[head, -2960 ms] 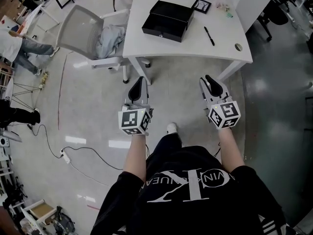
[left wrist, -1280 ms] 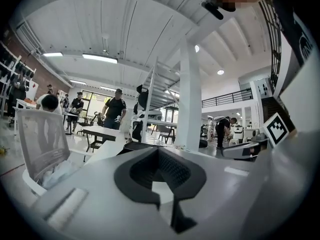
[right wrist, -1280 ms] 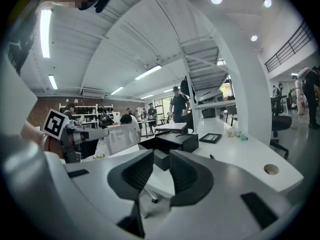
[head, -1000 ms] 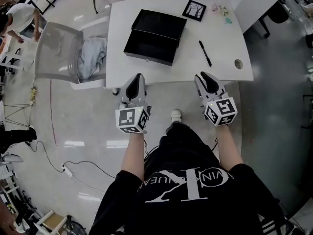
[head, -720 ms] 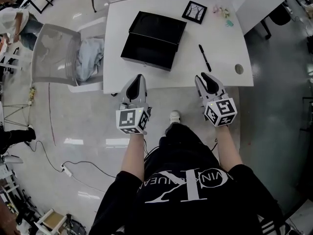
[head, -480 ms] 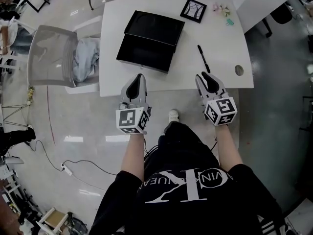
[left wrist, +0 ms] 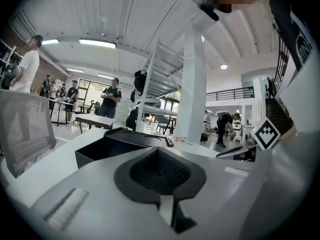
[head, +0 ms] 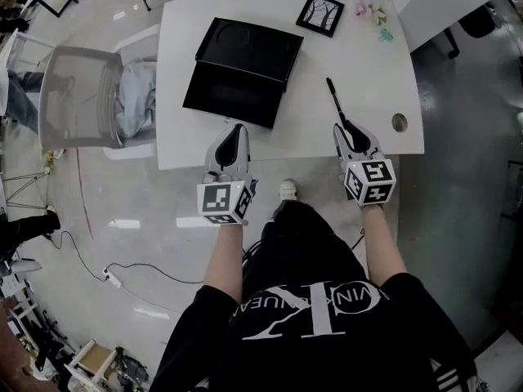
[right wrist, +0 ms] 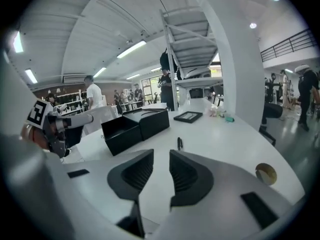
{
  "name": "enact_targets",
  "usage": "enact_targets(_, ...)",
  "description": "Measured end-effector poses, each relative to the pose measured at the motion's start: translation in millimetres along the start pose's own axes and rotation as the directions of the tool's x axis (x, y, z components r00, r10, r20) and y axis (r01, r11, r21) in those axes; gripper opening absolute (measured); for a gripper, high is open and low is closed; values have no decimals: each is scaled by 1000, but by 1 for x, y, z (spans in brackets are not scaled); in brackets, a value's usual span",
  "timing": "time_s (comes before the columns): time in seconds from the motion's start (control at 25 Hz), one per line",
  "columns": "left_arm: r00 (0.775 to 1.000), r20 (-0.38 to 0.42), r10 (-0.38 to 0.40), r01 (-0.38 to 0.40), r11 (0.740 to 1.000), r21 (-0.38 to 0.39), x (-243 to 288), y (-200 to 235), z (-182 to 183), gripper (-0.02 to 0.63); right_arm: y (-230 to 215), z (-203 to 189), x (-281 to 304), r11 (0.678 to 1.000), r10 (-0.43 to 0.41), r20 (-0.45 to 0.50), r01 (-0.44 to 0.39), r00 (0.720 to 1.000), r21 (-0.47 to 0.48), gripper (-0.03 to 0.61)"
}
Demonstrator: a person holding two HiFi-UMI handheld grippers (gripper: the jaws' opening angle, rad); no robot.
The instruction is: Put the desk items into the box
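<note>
- Centrally, box (head: 235,95): black, open, lid laid back behind it, inside bare; stands on the white bench (head: 359,64).
- Pen (head: 335,98): black, lying flat on the bench, right of the box and apart from it.
- Picture frame (head: 319,13): black-edged, beyond the box to its right, near the far edge of the bench.
- Small trinkets (head: 372,16): pale, further right of the box than the frame; kind cannot be told.
- Round hole (head: 399,122): in the bench top, well right of the box.
- Left gripper (head: 235,131): just before the near wall of the box, over the bench edge; fingers (left wrist: 160,171) pressed together, nothing between.
- Right gripper (head: 343,129): right of the box, tips near the pen's near end; fingers (right wrist: 134,176) a little apart, holding nothing.
- Chair (head: 78,96): grey, left of the box, off the bench; pale cloth (head: 135,104) on its seat.
</note>
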State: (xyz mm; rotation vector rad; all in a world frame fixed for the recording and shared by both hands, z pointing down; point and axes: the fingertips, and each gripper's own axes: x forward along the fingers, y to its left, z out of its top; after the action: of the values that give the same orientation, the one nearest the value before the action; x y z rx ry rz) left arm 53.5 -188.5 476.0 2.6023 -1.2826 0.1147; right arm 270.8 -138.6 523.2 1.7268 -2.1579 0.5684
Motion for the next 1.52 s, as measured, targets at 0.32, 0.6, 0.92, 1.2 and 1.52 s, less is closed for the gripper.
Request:
enact_targets(0.32, 1000, -24, 6, -6, 1000, -1, 16, -2, -8, 9, -31, -21, 23, 998, -54, -136, 55, 989, 3, 61)
enact_targets(0.6, 999, -31, 40, -40, 999, -3, 19, 6, -9, 9, -39, -31, 39, 999, -48, -227, 50, 973, 2, 61)
enact_targets(0.92, 997, -26, 69, -69, 998, -7, 20, 10, -10, 9, -41, -41, 46, 999, -49, -302, 46, 952, -16, 61)
enact_targets(1.2, 996, -15, 91, -91, 996, -9, 17, 14, -9, 9, -44, -41, 47, 999, -52, -318, 45, 947, -27, 60)
enact_targets(1.52, 993, -7, 118, -118, 993, -12, 6, 21, -6, 9, -47, -38, 47, 998, -41, -299, 53, 953, 31, 55)
